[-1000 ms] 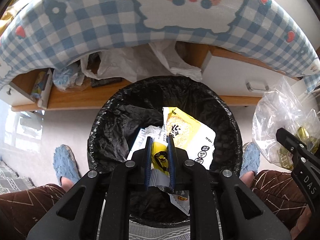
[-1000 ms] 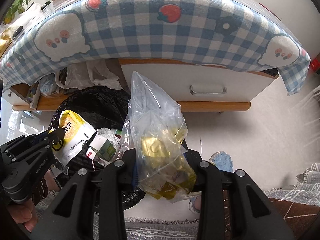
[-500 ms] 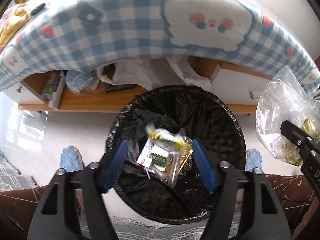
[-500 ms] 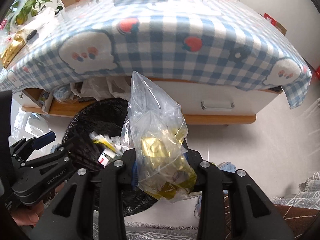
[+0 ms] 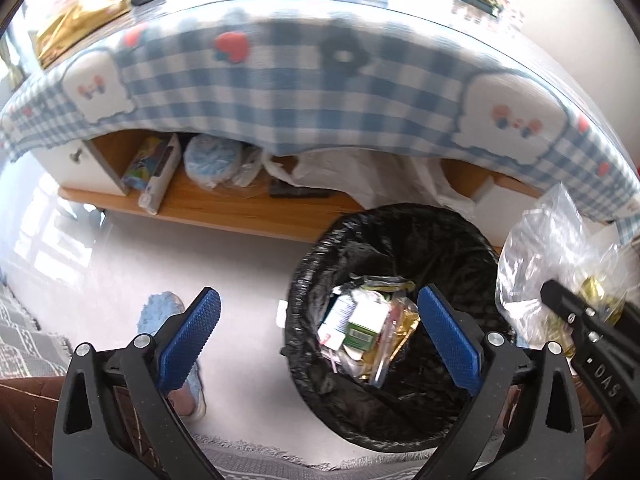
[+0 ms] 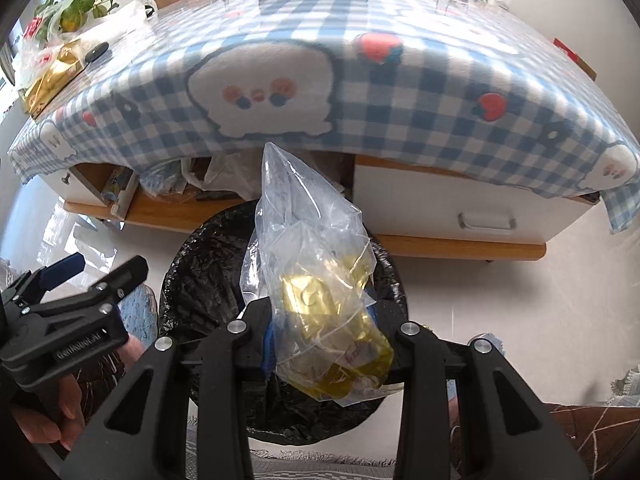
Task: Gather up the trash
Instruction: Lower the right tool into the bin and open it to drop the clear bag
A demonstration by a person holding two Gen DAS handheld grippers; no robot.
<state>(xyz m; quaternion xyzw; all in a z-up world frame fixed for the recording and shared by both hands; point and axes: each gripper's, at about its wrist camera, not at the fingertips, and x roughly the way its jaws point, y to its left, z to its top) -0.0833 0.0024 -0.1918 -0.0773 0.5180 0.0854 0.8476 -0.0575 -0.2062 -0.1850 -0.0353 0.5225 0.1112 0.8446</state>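
The right gripper [image 6: 324, 344] hangs above the black-lined trash bin [image 6: 188, 280] on the floor by the desk's [image 6: 440, 120] front edge, its jaws clamped on a clear plastic bag [image 6: 316, 280] of gold wrappers. The left gripper [image 5: 320, 336] hovers beside the bin's rim, jaws opening to full width with nothing between them. Discarded packets [image 5: 364, 328] already lie inside. A clean drop likely means centring the bag over the bin's mouth before letting go, since the light plastic could drift onto the rim.
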